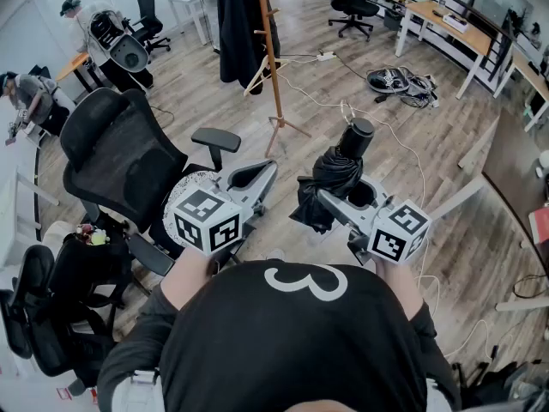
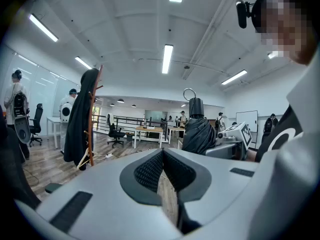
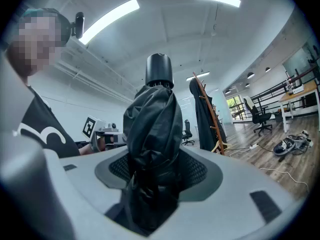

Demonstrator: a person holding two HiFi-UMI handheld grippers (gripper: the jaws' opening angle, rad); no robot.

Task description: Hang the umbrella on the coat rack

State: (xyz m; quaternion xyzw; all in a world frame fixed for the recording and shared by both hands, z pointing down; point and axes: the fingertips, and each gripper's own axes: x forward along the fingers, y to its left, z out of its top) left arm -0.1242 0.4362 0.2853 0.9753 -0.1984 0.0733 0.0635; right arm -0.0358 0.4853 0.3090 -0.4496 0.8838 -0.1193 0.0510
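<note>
A folded black umbrella (image 1: 334, 177) stands upright between the jaws of my right gripper (image 1: 343, 197), which is shut on its bunched fabric. Its round handle cap (image 1: 357, 134) points up and away from me. In the right gripper view the umbrella (image 3: 152, 134) fills the gap between the pads. My left gripper (image 1: 257, 177) is held beside it, shut and empty; its pads meet at the tip (image 2: 162, 154). From there the umbrella (image 2: 198, 134) shows a loop on top. The wooden coat rack (image 1: 271, 54) stands ahead across the floor, with a black coat (image 1: 238, 24) hanging on it.
A black office chair (image 1: 129, 161) stands close at my left, its armrest (image 1: 214, 137) toward the rack. White cables (image 1: 343, 101) trail over the wood floor, with shoes (image 1: 399, 80) beyond. Desks (image 1: 446, 20) line the right, and people (image 1: 26, 93) stand at the far left.
</note>
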